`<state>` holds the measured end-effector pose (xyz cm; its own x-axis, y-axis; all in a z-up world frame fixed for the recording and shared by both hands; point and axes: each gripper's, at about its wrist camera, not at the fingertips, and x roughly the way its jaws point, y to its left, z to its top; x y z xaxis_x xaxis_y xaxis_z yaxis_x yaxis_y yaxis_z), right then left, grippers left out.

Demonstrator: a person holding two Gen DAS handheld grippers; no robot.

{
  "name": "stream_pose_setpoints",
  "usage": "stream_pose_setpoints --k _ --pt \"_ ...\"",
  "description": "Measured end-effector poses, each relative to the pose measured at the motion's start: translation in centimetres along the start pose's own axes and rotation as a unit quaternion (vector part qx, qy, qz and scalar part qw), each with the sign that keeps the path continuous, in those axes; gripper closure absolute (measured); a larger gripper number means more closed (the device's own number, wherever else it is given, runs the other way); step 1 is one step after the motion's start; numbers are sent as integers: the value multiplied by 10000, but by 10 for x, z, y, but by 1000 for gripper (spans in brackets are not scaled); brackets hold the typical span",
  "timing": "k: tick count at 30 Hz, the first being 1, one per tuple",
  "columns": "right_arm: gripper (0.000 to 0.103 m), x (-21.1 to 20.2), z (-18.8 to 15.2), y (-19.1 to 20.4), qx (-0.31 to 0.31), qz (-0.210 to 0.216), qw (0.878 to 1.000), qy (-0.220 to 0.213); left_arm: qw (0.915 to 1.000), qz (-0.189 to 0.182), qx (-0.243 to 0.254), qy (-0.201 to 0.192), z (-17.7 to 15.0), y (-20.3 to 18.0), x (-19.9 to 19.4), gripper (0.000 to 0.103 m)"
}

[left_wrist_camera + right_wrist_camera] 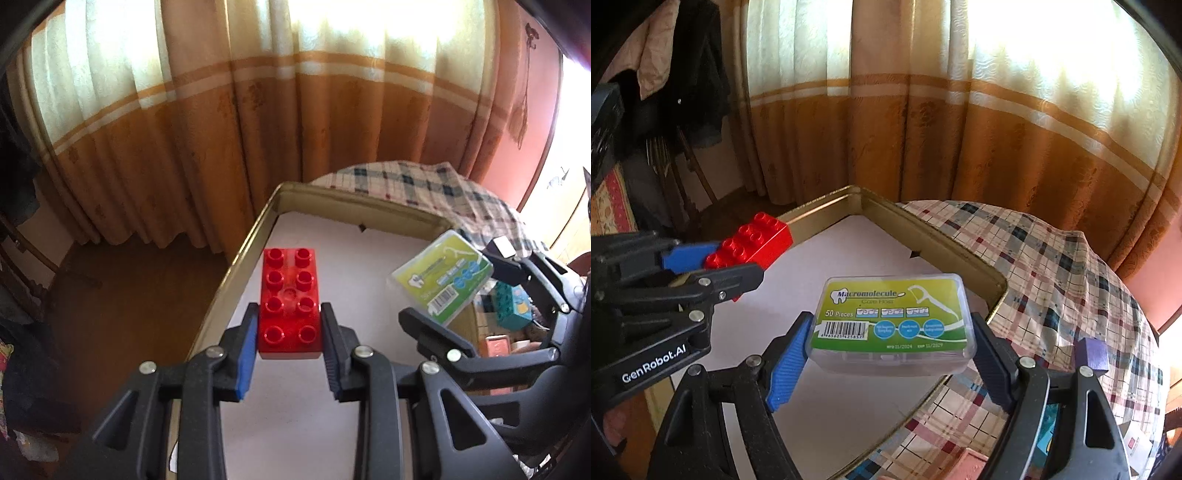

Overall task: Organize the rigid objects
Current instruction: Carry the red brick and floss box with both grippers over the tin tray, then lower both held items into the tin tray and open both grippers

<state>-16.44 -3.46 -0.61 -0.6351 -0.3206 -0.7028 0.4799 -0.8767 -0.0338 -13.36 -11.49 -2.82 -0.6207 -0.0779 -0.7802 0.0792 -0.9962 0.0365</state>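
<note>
Tray floor (pixel 849 251): white, bare, open for passage beneath both loads.
Tray rim (pixel 236 258): raised gold wall to be cleared on entry.
Checked cloth (pixel 1052 266): lies just outside the rim.
Curtain (pixel 207 140): hangs behind.

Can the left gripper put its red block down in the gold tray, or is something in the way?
Probably yes. The left gripper holds the red plastic building block above the gold metal tray's bare white floor; nothing lies beneath it.
</note>
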Motion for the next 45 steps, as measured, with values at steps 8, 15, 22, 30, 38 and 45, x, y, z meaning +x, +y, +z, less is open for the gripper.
stream_pose_setpoints --k 8,15,22,30,38,45 --pt "20 9 -2 -1 26 38 9999 106 9999 99 59 123 1 0 10 73" --pt "18 10 -3 3 8 141 9999 55 9994 332 116 60 5 0 10 59" --pt "11 -4 -9 0 142 132 9997 -124 9992 325 -66 -236 2 3 -9 29" --pt "11 -55 -37 -14 554 161 9973 -456 9980 25 -361 -516 -22 -6 -41 17" --pt "11 -109 -101 -43 530 -159 9970 -539 9967 -304 35 -758 -41 -56 -69 13" --pt "11 -123 -148 -92 906 -728 9926 -351 9937 -721 289 -802 -54 -108 -77 10"
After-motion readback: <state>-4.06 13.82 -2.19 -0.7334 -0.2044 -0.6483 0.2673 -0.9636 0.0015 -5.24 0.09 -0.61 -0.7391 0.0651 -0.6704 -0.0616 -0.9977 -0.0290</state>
